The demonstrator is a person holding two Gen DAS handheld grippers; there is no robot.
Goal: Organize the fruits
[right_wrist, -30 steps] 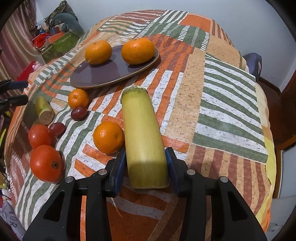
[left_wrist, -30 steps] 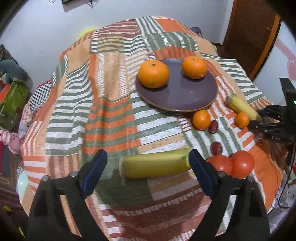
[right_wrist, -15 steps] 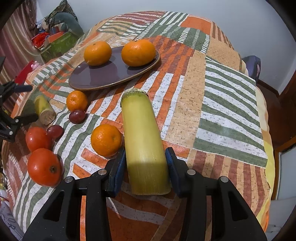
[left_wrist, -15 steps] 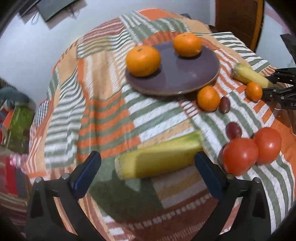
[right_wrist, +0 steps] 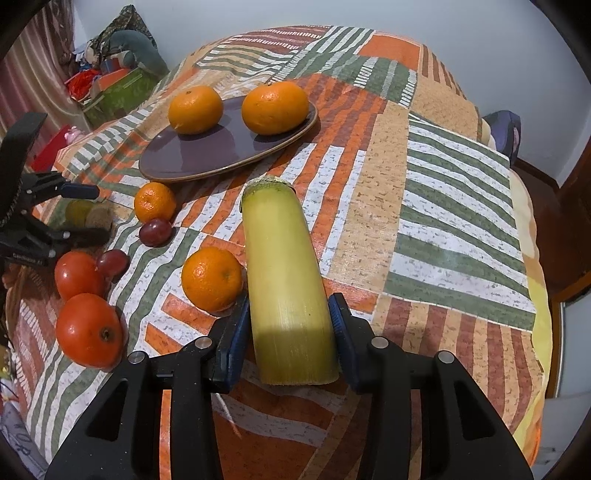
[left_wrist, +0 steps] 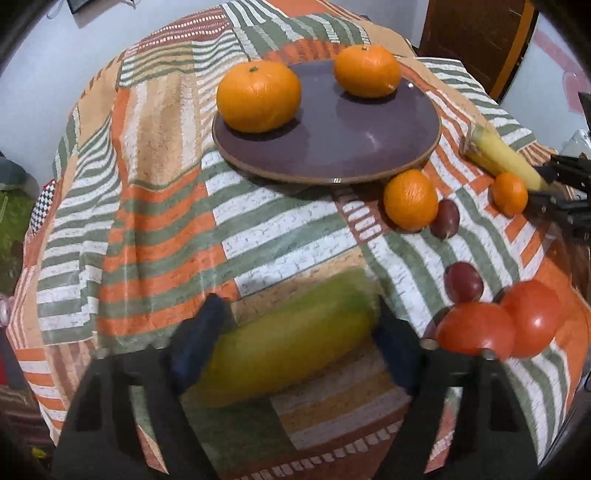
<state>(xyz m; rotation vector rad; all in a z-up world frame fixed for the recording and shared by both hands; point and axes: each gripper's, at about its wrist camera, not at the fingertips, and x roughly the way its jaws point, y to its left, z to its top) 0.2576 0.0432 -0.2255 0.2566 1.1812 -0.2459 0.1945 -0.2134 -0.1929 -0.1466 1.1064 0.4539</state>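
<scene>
A purple plate (left_wrist: 354, 147) holds two large oranges (left_wrist: 258, 96) (left_wrist: 367, 70). My left gripper (left_wrist: 291, 339) is open, its blue pads astride the ends of a blurred yellow-green cane piece (left_wrist: 291, 332) on the cloth. My right gripper (right_wrist: 288, 336) is shut on a second cane piece (right_wrist: 284, 280), which points toward the plate (right_wrist: 207, 155). A small orange (right_wrist: 212, 278) lies just left of the right gripper. Another small orange (left_wrist: 410, 199), two dark plums (left_wrist: 445, 223) (left_wrist: 463, 282) and two tomatoes (left_wrist: 476, 328) (left_wrist: 532, 317) lie right of the left gripper.
The round table wears a striped orange, green and white cloth (left_wrist: 155, 206) that drops off at the edges. The right gripper shows at the right edge of the left wrist view (left_wrist: 561, 192). A green box and clutter (right_wrist: 114, 88) sit beyond the table. A wooden door (left_wrist: 480, 33) is at the back.
My left gripper has moved forward and down, so the cane piece now lies between its pads, and the pads have come closer together. My right gripper keeps its grip and has hardly moved.
</scene>
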